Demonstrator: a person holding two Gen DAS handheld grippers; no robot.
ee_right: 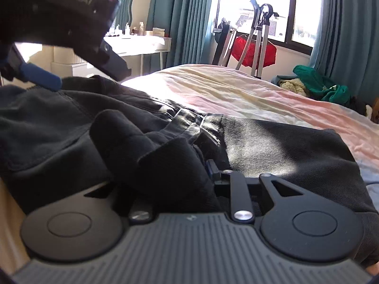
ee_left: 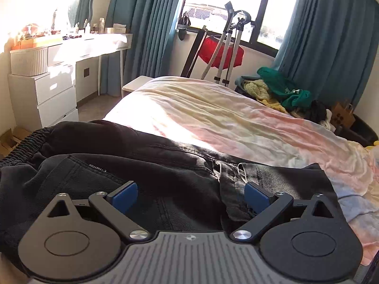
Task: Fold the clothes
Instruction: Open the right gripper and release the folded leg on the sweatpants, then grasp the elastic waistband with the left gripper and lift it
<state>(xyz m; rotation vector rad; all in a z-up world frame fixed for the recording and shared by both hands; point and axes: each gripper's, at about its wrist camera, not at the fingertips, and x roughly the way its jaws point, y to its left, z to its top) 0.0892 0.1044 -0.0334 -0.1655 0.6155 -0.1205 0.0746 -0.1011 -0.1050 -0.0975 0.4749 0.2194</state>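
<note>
Black jeans (ee_left: 146, 165) with an elastic waistband lie folded across the near edge of the bed; they also show in the right wrist view (ee_right: 272, 146). My left gripper (ee_left: 190, 195) is open, its blue pads spread just above the denim, holding nothing. It also shows in the right wrist view (ee_right: 40, 75) at upper left over the waistband. My right gripper (ee_right: 201, 165) is shut on a bunched fold of the jeans, and the cloth hides its left finger.
The bed (ee_left: 225, 118) has a rumpled pink and yellow sheet stretching away. A pile of green, yellow and black clothes (ee_left: 284, 92) sits at its far right corner. A drying rack with a red garment (ee_left: 220, 52) stands by the window. White drawers and a desk (ee_left: 54, 85) are at left.
</note>
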